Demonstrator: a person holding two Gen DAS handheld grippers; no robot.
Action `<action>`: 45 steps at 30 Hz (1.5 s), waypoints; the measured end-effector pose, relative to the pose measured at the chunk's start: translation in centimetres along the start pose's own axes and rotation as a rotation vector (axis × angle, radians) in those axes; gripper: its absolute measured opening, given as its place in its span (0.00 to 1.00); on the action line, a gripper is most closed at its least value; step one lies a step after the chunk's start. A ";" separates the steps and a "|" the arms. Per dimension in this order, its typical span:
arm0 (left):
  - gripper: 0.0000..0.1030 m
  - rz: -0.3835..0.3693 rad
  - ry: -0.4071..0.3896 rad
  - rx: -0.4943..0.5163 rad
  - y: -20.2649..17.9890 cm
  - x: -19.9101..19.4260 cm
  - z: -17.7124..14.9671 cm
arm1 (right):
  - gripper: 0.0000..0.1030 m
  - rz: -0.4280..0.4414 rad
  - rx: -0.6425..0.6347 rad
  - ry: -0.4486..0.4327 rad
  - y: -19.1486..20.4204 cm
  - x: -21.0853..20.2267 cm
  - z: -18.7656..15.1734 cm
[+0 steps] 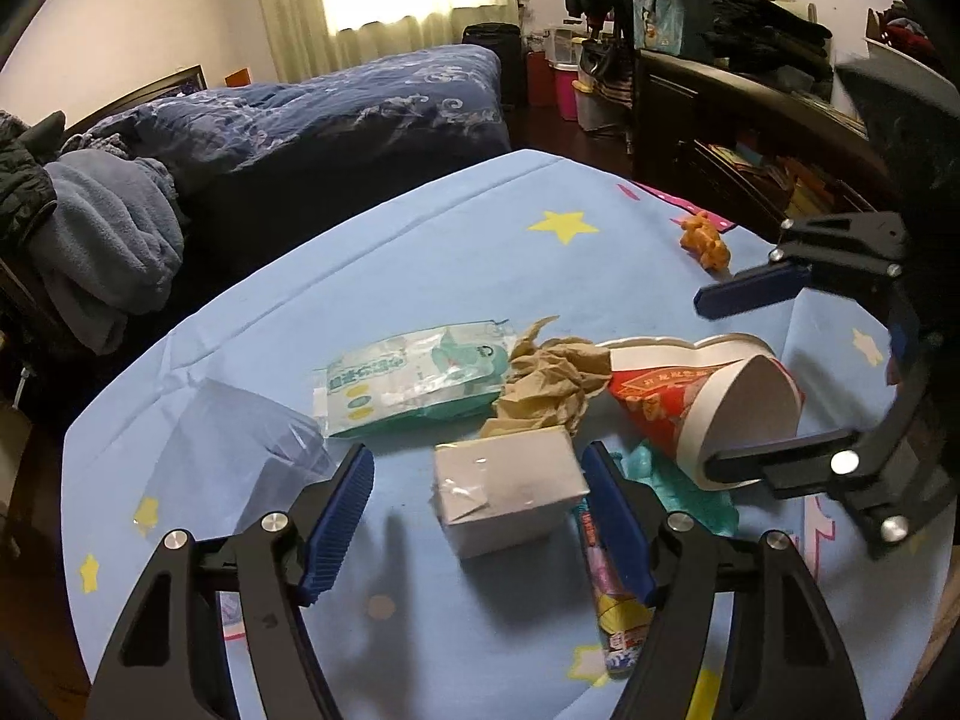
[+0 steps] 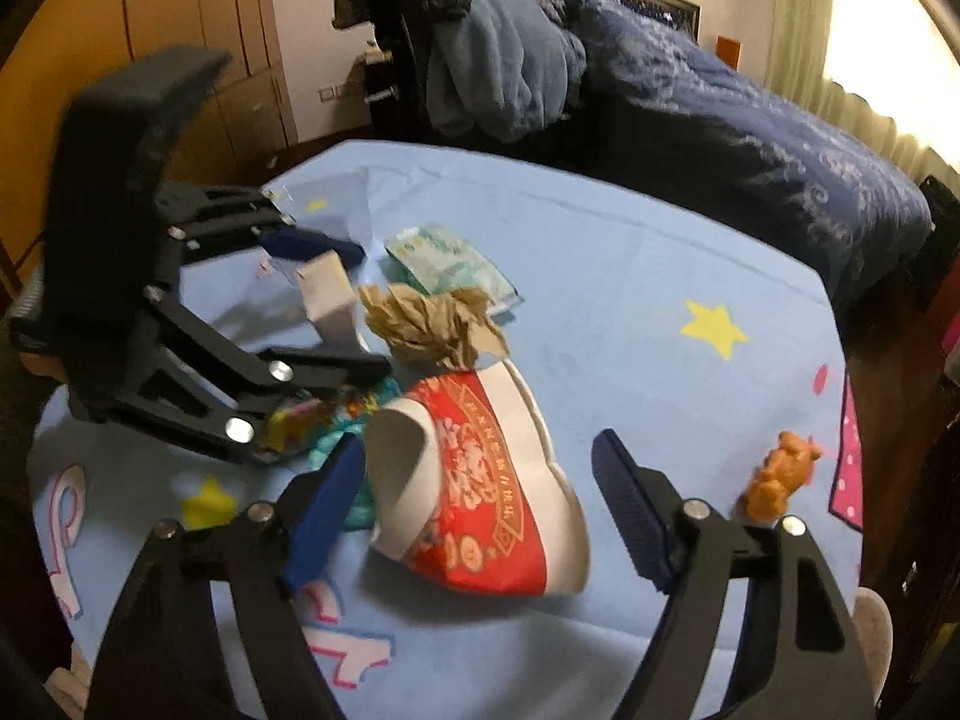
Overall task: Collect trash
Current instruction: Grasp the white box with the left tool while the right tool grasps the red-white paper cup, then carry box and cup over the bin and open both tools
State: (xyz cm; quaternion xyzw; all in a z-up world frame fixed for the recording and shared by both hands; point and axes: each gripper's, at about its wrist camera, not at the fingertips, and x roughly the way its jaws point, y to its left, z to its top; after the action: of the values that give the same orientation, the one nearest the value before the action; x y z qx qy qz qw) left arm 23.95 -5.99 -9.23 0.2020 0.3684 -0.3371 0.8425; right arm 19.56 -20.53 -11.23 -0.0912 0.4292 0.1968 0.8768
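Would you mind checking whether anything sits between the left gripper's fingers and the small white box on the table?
Nothing visible does. The left gripper is open, with the small white box lying in the gap between its fingers. A colourful wrapper lies beside the box under the right-hand finger, not across the path.

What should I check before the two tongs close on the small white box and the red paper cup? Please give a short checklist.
1. White box sits between the left tongs' fingers: ok.
2. Left pads touching the box: not ok, gaps show on both sides.
3. Red paper cup, lying on its side, is between the right tongs' fingers: ok.
4. Right pads pressing the cup: not ok, the right pad stands clear.
5. Colourful wrapper clear of the left grasp: not ok, it lies at the right finger.
6. Trash bin location: cannot tell.
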 end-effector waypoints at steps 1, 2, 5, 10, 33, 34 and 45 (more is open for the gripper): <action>0.70 0.001 -0.002 0.001 0.1 0.0 0.0 | 0.67 0.024 0.008 0.003 -0.1 0.2 -0.1; 0.70 -0.001 -0.004 0.002 0.1 0.0 0.0 | 0.66 0.060 0.023 0.013 -0.3 0.4 -0.1; 0.54 0.006 -0.009 0.003 -0.1 0.0 0.0 | 0.65 0.060 0.008 0.019 0.0 0.4 -0.1; 0.40 -0.003 0.006 0.014 -0.4 0.5 0.3 | 0.65 0.084 0.018 0.020 -0.1 0.3 -0.2; 0.37 -0.008 -0.047 -0.047 0.0 -3.0 -1.0 | 0.65 0.191 0.131 -0.061 -2.2 -4.9 -3.5; 0.37 -0.006 -0.058 -0.052 -0.1 -3.6 -0.9 | 0.65 0.193 0.136 -0.070 -2.2 -5.5 -3.8; 0.37 -0.088 -0.162 0.109 -9.0 -7.4 5.4 | 0.65 0.128 0.312 -0.206 -6.8 -13.8 -9.9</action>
State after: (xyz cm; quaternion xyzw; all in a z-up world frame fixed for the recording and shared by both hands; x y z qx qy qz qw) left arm 16.38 -12.32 -0.98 0.2034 0.2886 -0.4086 0.8417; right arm 7.67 -33.59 -6.56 0.0941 0.3673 0.1913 0.9053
